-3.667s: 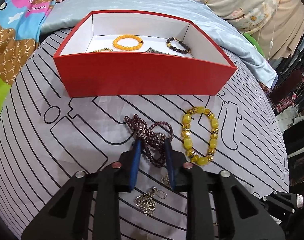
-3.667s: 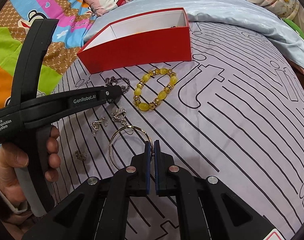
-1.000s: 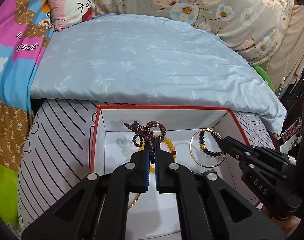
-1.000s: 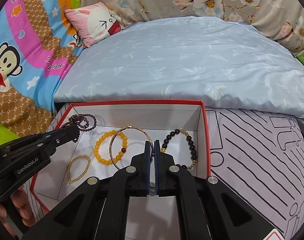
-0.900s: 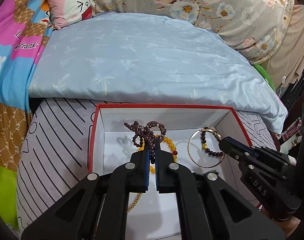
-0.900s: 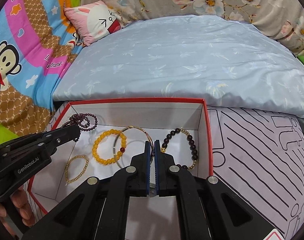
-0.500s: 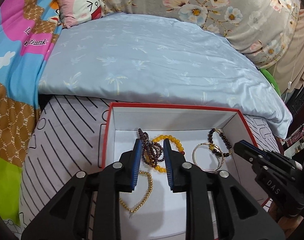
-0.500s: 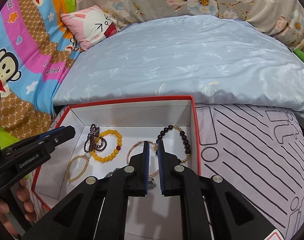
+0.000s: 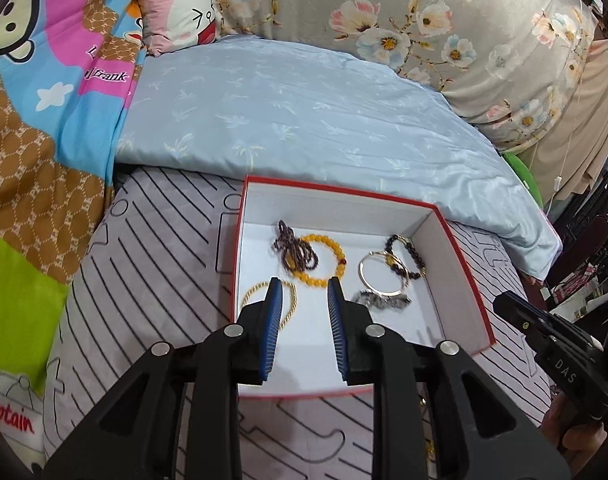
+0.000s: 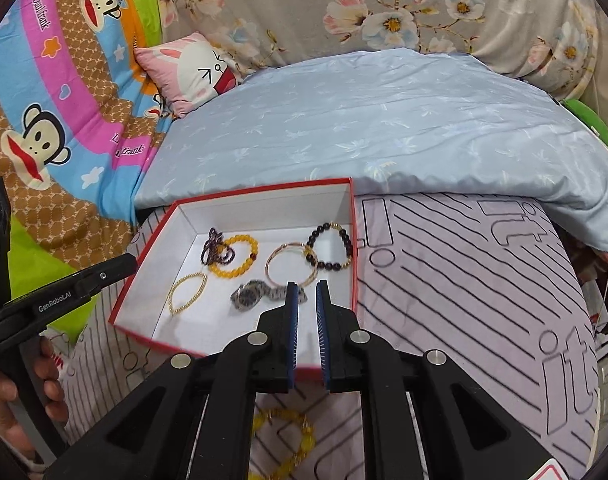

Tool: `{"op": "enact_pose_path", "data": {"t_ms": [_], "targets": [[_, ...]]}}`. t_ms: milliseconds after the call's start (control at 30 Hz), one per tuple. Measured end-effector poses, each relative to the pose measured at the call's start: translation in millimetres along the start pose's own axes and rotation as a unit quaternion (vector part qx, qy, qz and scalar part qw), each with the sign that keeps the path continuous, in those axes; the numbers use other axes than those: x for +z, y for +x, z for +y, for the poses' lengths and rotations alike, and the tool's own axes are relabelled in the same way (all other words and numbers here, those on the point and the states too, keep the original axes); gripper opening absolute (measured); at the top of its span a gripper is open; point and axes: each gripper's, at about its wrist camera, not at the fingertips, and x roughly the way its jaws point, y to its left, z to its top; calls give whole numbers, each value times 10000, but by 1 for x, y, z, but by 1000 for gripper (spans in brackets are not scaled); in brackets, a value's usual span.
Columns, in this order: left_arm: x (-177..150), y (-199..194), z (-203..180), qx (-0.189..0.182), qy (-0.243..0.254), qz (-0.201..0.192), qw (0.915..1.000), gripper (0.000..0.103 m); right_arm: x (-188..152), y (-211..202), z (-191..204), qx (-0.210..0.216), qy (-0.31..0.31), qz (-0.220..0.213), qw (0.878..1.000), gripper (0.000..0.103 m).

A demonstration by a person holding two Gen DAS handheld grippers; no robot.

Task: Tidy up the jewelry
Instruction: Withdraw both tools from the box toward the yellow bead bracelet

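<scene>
Both hand-held grippers, left [image 9: 301, 292] and right [image 10: 305, 294], hang apart and hold nothing. The purple bead string [image 9: 293, 246] and gold bangle [image 10: 289, 266] lie in the red box [image 9: 470, 300] on the bed.

Black plastic left tool [image 9: 301, 286], blue ribbed pads [image 9: 272, 308], silver screws, white "GenRobot.AI" lettering

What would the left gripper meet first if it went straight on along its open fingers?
Probably the orange bead bracelet lying in the red box, just ahead of the left gripper. Depth is unclear; it might meet the box floor first.
</scene>
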Motion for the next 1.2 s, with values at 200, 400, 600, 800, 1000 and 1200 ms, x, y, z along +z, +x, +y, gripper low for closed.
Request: {"op": "enact_pose_path", "data": {"t_ms": [200,400,600,800,1000,1200], "targets": [[-22,-24,-9,-69,29,33,10000,22,-27,-25,8,16,-63,100,9999,11],[-49,-42,-18,-121,116,155,9997,33,-54,-42,12,35,-74,236,9997,11],[-81,-47,-23,-154,194,431,9988,34,-85,-49,10,7,61,472,9989,20],[-114,-49,-26,-172,287,753,9966,34,-114,-52,7,17,164,697,9974,20],[-146,-51,-30,-218,382,1081,9932,34,-131,-52,6,-3,193,867,9960,20],[-160,-44,-34,-227,414,1254,9910,34,-132,-40,8,44,204,956,9952,20]]}}
